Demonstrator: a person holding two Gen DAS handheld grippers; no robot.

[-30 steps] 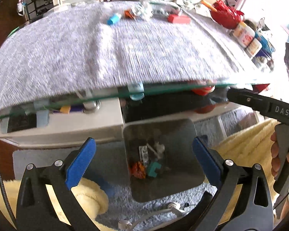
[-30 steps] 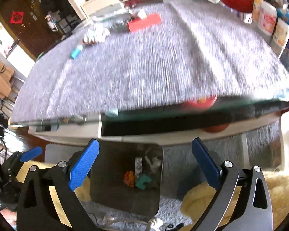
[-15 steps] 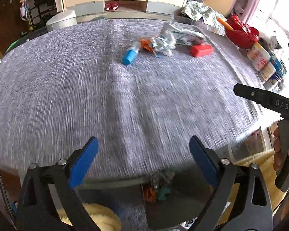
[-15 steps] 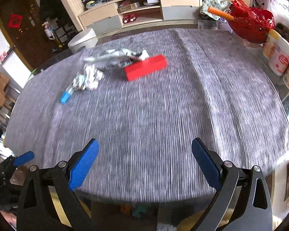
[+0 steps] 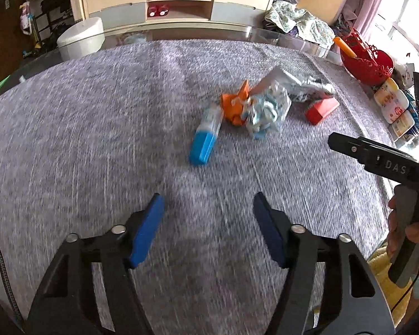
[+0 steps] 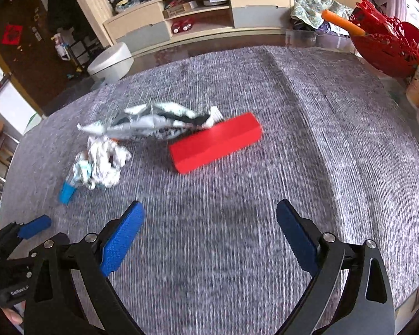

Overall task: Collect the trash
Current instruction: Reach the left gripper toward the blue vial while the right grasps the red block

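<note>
Trash lies in a cluster on the grey cloth: a blue and clear tube (image 5: 205, 136), an orange scrap (image 5: 233, 104), crumpled white paper (image 5: 266, 111) (image 6: 99, 164), a silver wrapper (image 5: 299, 85) (image 6: 150, 124) and a red box (image 5: 321, 109) (image 6: 216, 142). My left gripper (image 5: 208, 212) hovers short of the tube, jaws closing with nothing between them. My right gripper (image 6: 209, 217) hangs open and empty, nearer than the red box. The right gripper's body (image 5: 377, 162) shows at the right of the left wrist view, and a left fingertip (image 6: 33, 227) shows in the right wrist view.
A red basket (image 5: 366, 61) (image 6: 385, 44) with an orange stick and several white jars (image 5: 391, 100) stand along the table's right edge. Beyond the far edge are a white round bin (image 5: 81, 37) and a low shelf unit (image 5: 178, 2). A person's hand (image 5: 413, 237) grips the right handle.
Both grippers came up from over the floor bin and moved across the table toward the trash cluster, which now looks closer. The left jaws have narrowed; the right jaws kept their width.
</note>
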